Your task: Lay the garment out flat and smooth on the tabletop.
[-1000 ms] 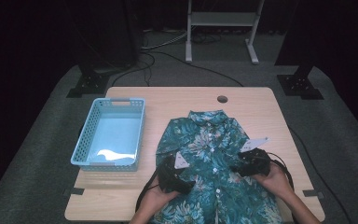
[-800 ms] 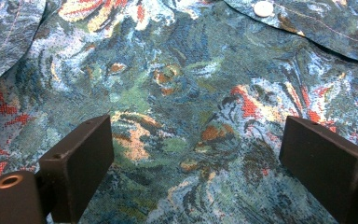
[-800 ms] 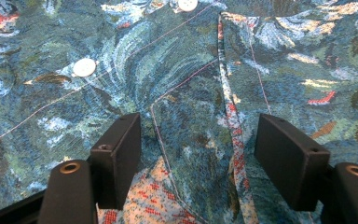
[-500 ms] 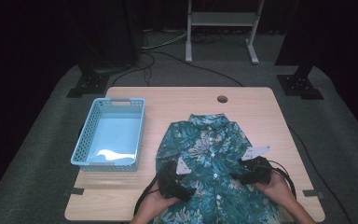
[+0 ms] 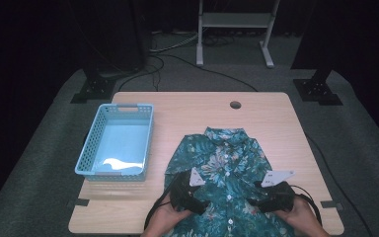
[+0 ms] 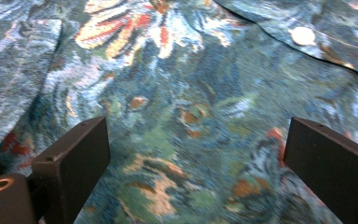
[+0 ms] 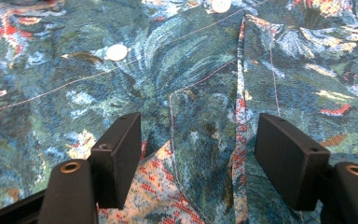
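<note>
A teal floral button-up shirt (image 5: 227, 163) lies flat on the wooden table (image 5: 187, 113), collar at the far end, its lower part reaching the near edge. My left gripper (image 5: 197, 200) rests over the shirt's lower left and my right gripper (image 5: 257, 200) over its lower right, each in a hand. In the left gripper view the left gripper (image 6: 196, 154) stands open just above smooth shirt fabric (image 6: 186, 88). In the right gripper view the right gripper (image 7: 198, 149) is open, with a turned-over hem fold (image 7: 205, 140) lying between its jaws, not pinched. White buttons (image 7: 117, 52) run along the placket.
A light blue plastic basket (image 5: 94, 143) stands on the table's left, holding something pale and flat. A round cable hole (image 5: 235, 104) sits near the far edge. Black cables trail from both grippers over the near edge. Dark floor and stand legs surround the table.
My right gripper has slid down the shirt toward the near table edge. The left gripper has stayed almost in place. Both stay open.
</note>
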Demonstrator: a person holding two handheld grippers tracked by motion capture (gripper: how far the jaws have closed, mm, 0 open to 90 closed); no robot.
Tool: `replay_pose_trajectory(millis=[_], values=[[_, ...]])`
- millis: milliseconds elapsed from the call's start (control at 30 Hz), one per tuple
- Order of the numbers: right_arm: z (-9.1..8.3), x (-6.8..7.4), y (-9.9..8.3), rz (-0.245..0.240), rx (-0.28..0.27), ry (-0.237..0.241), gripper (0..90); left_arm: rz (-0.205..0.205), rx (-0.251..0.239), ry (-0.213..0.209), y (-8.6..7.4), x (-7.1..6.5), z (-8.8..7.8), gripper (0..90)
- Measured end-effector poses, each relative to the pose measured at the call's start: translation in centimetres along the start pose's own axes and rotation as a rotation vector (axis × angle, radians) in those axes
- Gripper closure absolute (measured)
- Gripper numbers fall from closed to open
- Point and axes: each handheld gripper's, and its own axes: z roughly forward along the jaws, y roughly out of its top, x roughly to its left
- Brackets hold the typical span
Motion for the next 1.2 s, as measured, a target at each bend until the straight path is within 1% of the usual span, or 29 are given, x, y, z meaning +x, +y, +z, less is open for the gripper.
replay_pose_trajectory(millis=[100, 167, 233, 267, 300, 333, 400, 500, 533, 600, 667, 700, 733, 800, 867, 900, 933, 967, 1000, 1033, 1133, 1167, 1200], values=[[-0.3, 0.5, -0.3, -0.003, 0.005, 0.006, 31.5, 0.0, 0.0, 0.0, 0.0, 0.1, 0.0, 6.3], [-0.5, 0.9, -0.3, -0.011, 0.02, 0.012, 31.5, 0.0, 0.001, -0.002, 0.0, 0.1, 0.0, 6.3], [-0.7, 1.1, -0.1, -0.027, 0.058, 0.029, 31.5, 0.0, 0.0, -0.003, 0.0, 0.1, 0.1, 6.2], [-0.8, 1.1, 0.2, -0.042, 0.089, 0.038, 32.3, 0.001, 0.0, -0.004, 0.0, 0.0, 0.1, 6.2], [-0.8, 1.0, 0.5, -0.046, 0.116, 0.044, 34.0, 0.001, 0.0, -0.005, 0.0, 0.0, 0.1, 6.2], [-0.8, 0.8, 0.8, -0.047, 0.126, 0.046, 33.8, 0.002, -0.001, -0.005, -0.1, 0.0, 0.1, 6.1], [-0.8, 0.4, 1.4, -0.053, 0.116, 0.034, 34.2, 0.003, -0.002, -0.005, -0.1, 0.0, 0.1, 6.0], [-0.5, -0.5, 2.6, -0.065, 0.096, 0.028, 37.7, 0.002, -0.004, -0.004, -0.1, -0.1, 0.1, 6.0], [-0.3, -0.8, 3.0, -0.074, 0.09, 0.022, 39.3, 0.002, -0.001, -0.003, -0.1, -0.2, 0.0, 6.0], [0.4, -1.4, 4.1, -0.106, 0.094, 0.013, 41.9, 0.001, -0.002, -0.004, -0.1, -0.4, 0.0, 6.0], [1.2, -2.0, 4.8, -0.133, 0.102, 0.022, 45.3, 0.005, 0.004, -0.006, -0.2, -0.7, 0.0, 4.6], [1.2, -2.0, 4.8, -0.133, 0.102, 0.022, 45.3, 0.005, 0.004, -0.006, -0.2, -0.7, 0.0, 3.6], [2.0, -2.5, 5.6, -0.148, 0.104, 0.046, 47.1, 0.007, 0.012, -0.009, -0.2, -0.9, 0.0, 3.5], [2.6, -2.8, 6.1, -0.165, 0.112, 0.061, 50.1, 0.009, 0.009, -0.009, -0.3, -0.9, -0.1, 3.4], [3.1, -2.9, 6.5, -0.18, 0.126, 0.077, 55.6, 0.007, 0.002, -0.009, -0.4, -1.0, -0.1, 3.4], [3.1, -2.9, 6.5, -0.18, 0.126, 0.077, 55.6, 0.007, 0.002, -0.009, -0.4, -1.0, -0.1, 3.4], [3.7, -3.1, 6.6, -0.193, 0.158, 0.09, 63.6, 0.009, 0.003, -0.009, -0.4, -1.0, -0.2, 3.4], [3.7, -3.2, 6.5, -0.185, 0.148, 0.105, 68.3, 0.009, 0.003, -0.009, -0.4, -1.0, -0.2, 3.3], [3.7, -3.4, 6.5, -0.166, 0.141, 0.128, 70.7, 0.01, -0.001, -0.008, -0.5, -1.0, -0.2, 3.3], [3.7, -3.4, 6.5, -0.166, 0.141, 0.128, 70.7, 0.01, -0.003, -0.008, -0.5, -1.0, -0.2, 3.3], [3.6, -3.9, 6.2, -0.155, 0.134, 0.129, 81.2, 0.009, -0.01, -0.011, -0.6, -1.0, -0.2, 3.2], [3.4, -4.2, 6.1, -0.145, 0.136, 0.128, 86.8, 0.01, -0.011, -0.011, -0.6, -1.0, -0.2, 3.2], [3.4, -4.2, 6.1, -0.145, 0.136, 0.128, 86.8, 0.01, -0.011, -0.011, -0.6, -1.0, -0.2, 3.2]])
